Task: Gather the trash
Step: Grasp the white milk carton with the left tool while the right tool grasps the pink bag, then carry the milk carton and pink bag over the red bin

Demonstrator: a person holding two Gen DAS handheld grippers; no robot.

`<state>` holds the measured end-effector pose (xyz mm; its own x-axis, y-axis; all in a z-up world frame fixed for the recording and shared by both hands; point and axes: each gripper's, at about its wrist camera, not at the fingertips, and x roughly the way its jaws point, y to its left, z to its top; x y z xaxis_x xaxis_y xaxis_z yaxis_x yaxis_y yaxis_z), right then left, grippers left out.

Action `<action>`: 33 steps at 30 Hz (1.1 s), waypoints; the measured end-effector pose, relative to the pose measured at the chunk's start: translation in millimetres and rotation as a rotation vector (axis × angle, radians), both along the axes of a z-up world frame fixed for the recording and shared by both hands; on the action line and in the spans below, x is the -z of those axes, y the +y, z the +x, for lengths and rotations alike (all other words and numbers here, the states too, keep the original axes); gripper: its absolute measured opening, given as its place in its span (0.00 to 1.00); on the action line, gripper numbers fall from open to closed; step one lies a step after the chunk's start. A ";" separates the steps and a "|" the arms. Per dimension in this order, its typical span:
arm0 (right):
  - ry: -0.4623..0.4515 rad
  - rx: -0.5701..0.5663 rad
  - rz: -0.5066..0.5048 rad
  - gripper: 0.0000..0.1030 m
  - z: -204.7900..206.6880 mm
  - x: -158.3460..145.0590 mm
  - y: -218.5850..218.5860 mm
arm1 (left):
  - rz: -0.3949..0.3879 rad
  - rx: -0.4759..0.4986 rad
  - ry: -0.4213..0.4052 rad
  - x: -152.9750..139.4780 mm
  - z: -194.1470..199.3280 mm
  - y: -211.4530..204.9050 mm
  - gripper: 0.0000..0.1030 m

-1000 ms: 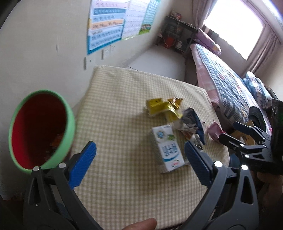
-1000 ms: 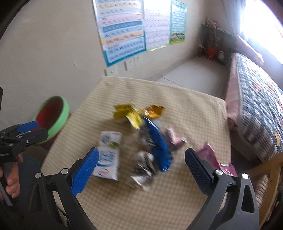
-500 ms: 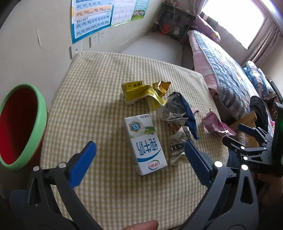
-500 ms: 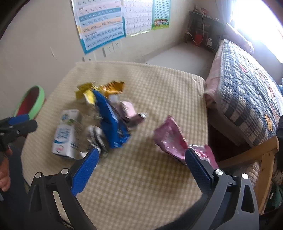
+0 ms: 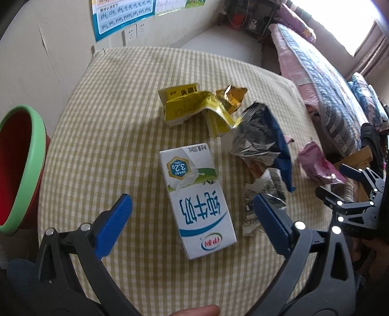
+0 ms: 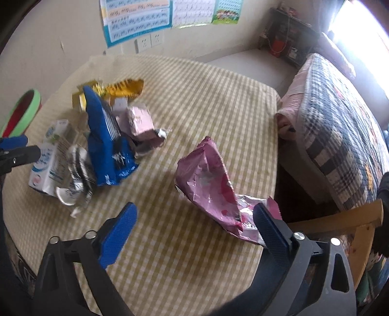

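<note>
yellow-and-white checked cloth (image 5: 116,116) covers the table that fills both wrist views, with a wall of charts (image 6: 136,19) behind it and a bed under a plaid quilt (image 6: 340,116) along the right. on the cloth lies the trash: a white milk carton (image 5: 197,201) flat on its side, a torn yellow carton (image 5: 187,104) beyond it, a crumpled gold wrapper (image 5: 232,97) just beside that, a blue and silver foil bag (image 5: 262,143) to the carton's right, and a smaller crumpled silver wrapper (image 5: 265,194) near the blue pad. a pink wrapper (image 6: 209,179) lies apart from the pile, near the table's right edge, and a small pale pink box (image 6: 138,121) leans against the blue bag. a red bin with a green rim (image 5: 22,167) stands off the table's left side. the left gripper (image 5: 192,214) hovers over the milk carton with its jaws spread wide, the carton between the pads but not touched. the right gripper (image 6: 194,218) hangs over the pink wrapper, its jaws wide apart and just now closing a little, the right pad beside the wrapper's near end, nothing gripped.
</note>
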<state>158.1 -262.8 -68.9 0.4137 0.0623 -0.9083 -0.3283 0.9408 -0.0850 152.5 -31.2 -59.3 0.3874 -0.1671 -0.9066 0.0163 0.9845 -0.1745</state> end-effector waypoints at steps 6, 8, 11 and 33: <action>0.022 -0.011 -0.020 0.72 13.9 18.0 -2.9 | 0.023 -0.034 0.040 18.6 11.5 -6.1 0.95; 0.036 -0.012 -0.021 0.63 19.3 22.5 -4.9 | 0.020 -0.045 0.051 22.4 15.6 -6.2 0.94; 0.051 -0.008 -0.015 0.55 25.2 28.5 -7.0 | 0.015 -0.051 0.073 28.2 21.3 -8.0 0.85; -0.031 0.046 0.061 0.23 16.2 -11.1 -0.8 | -0.007 -0.040 0.013 1.2 2.4 10.2 0.56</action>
<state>174.3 -263.6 -57.8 0.4455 0.0979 -0.8899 -0.2831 0.9584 -0.0363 154.9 -21.0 -60.5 0.3825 -0.1580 -0.9103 -0.0251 0.9831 -0.1812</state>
